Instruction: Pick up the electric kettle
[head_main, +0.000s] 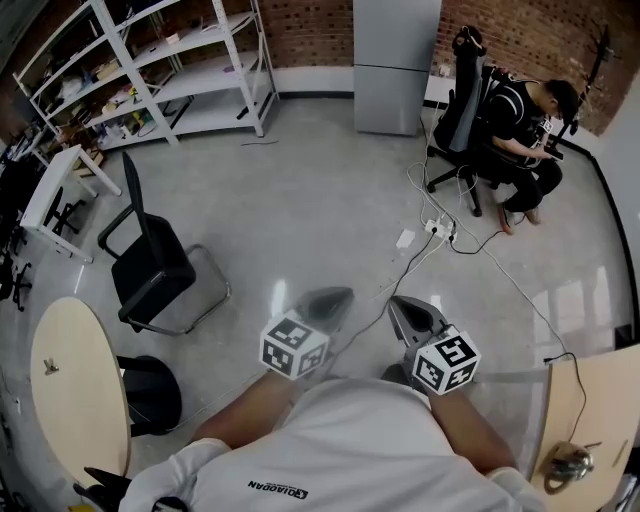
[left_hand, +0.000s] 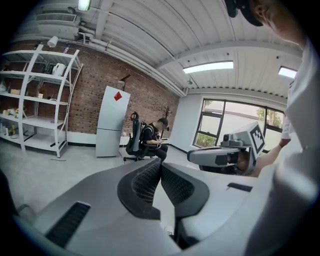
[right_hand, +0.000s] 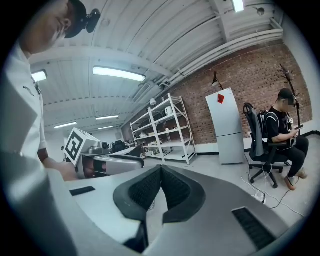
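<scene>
No electric kettle is showing for certain. At far left a white jug-like thing (left_hand: 59, 69) is sitting on the top of the shelving rack (head_main: 205, 78), too small to name. In the middle the left gripper (head_main: 343, 294) and right gripper (head_main: 398, 303) are hovering side by side over the floor, each with jaws pressed together on nothing. At far right a shiny metal object (head_main: 568, 464), possibly the kettle, is resting on the wooden table (head_main: 600, 400). A kettle is likely rigid, smooth-walled and heavier if filled, so its handle is looking like the safest hold.
</scene>
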